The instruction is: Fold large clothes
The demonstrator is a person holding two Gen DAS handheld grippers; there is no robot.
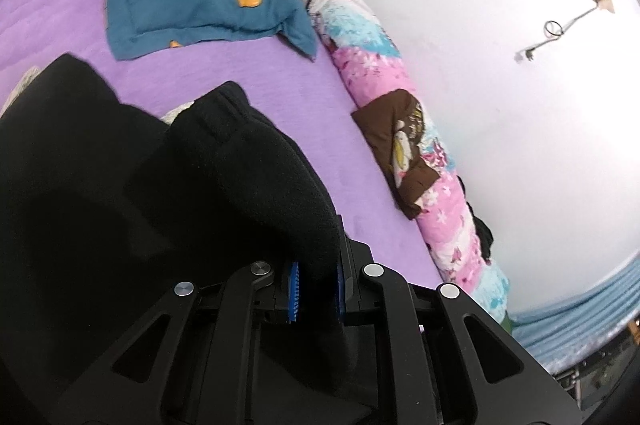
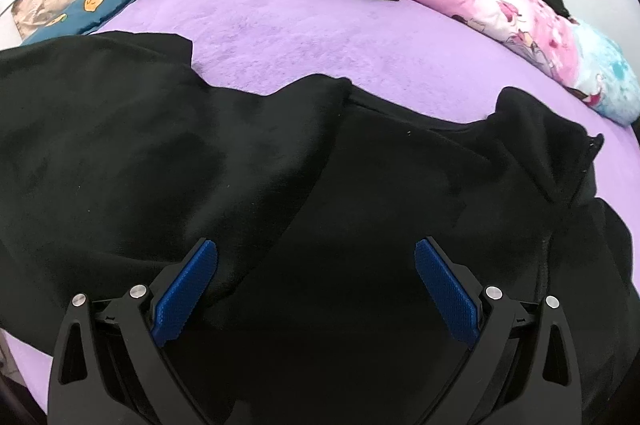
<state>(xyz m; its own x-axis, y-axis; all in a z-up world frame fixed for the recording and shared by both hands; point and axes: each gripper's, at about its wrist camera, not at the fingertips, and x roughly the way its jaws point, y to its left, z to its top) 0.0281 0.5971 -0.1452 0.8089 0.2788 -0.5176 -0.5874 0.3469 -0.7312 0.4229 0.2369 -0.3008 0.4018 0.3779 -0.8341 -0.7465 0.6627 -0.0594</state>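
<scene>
Black garment (image 2: pixel 280 185) is lying spread on the purple bed (image 2: pixel 320 37).
Left gripper (image 1: pixel 316 289) is clamping a garment fold — right gripper (image 2: pixel 316 285) is hovering above it, jaws spread wide.

Garment (image 2: pixel 280 165) spread on the bed (image 2: pixel 320 37) — pillows (image 2: pixel 100 5) behind-left, rolled quilt (image 2: pixel 500 1) behind.

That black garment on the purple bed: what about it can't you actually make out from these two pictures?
- Its type: the black garment runs off the bottom and left edges of the right wrist view.
- How much cloth is pinched: in the left wrist view the fabric itself covers the left tool.
- What lies under it: the cloth covers the purple bedsheet.
- The right tool stands open above it; whether it touches the cloth is unclear.
</scene>
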